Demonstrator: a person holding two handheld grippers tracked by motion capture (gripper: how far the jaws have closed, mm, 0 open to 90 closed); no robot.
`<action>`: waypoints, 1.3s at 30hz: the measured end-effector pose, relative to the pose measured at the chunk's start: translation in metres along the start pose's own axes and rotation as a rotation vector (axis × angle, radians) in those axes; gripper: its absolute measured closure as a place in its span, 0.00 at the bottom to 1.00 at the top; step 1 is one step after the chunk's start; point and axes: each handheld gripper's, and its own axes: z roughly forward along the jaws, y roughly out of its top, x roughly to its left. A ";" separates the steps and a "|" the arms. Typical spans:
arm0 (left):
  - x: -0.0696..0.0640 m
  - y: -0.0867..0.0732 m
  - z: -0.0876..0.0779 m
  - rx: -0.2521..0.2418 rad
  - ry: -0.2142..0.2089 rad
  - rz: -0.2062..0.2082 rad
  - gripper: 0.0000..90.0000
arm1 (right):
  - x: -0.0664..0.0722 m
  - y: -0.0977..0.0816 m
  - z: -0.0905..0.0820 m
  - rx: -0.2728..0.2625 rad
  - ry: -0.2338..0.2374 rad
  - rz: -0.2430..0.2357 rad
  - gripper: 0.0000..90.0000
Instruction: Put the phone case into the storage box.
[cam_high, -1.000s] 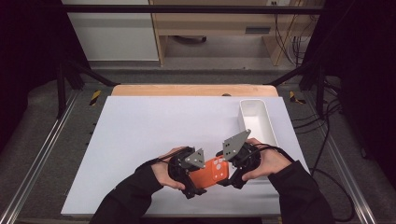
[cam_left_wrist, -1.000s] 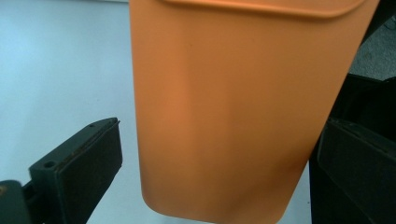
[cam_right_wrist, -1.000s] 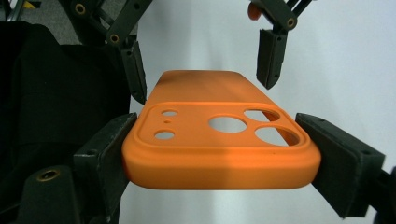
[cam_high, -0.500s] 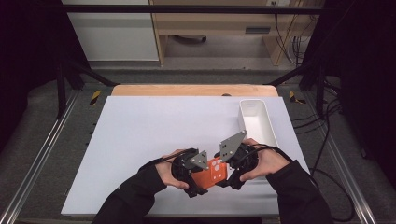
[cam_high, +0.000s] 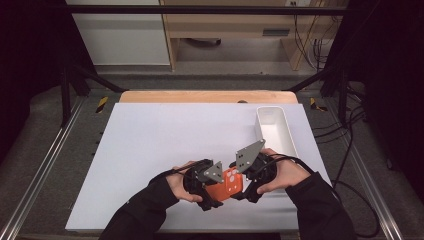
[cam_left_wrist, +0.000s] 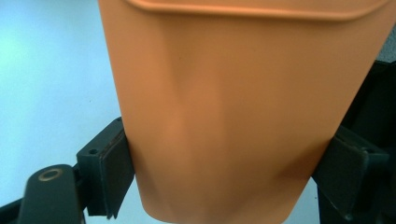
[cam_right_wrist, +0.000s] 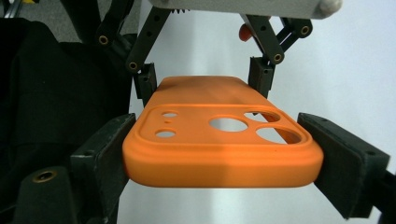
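High view: the orange phone case (cam_high: 227, 184) hangs at lower centre, above the white mat (cam_high: 165, 145), between the left gripper (cam_high: 216, 192) and right gripper (cam_high: 243, 186). The handover appears mid-way.

Left gripper view: jaws have just been closing; both pads clamp the case's plain end, long axis running up the frame.

Right gripper view: jaws have just been opening, the left pad (cam_right_wrist: 105, 156) touching the camera-cutout end, which points toward this camera; release is incomplete.
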 end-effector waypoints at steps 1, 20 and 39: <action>0.000 0.000 0.000 0.000 0.000 0.000 0.17 | 0.000 0.000 0.000 0.000 0.000 0.000 0.17; 0.002 -0.010 -0.008 -0.100 0.008 -0.040 0.17 | 0.004 -0.005 -0.018 -0.184 -0.081 0.043 0.02; 0.004 -0.035 -0.015 -0.249 0.034 -0.112 0.17 | 0.008 -0.040 -0.030 -0.385 -0.150 0.137 0.02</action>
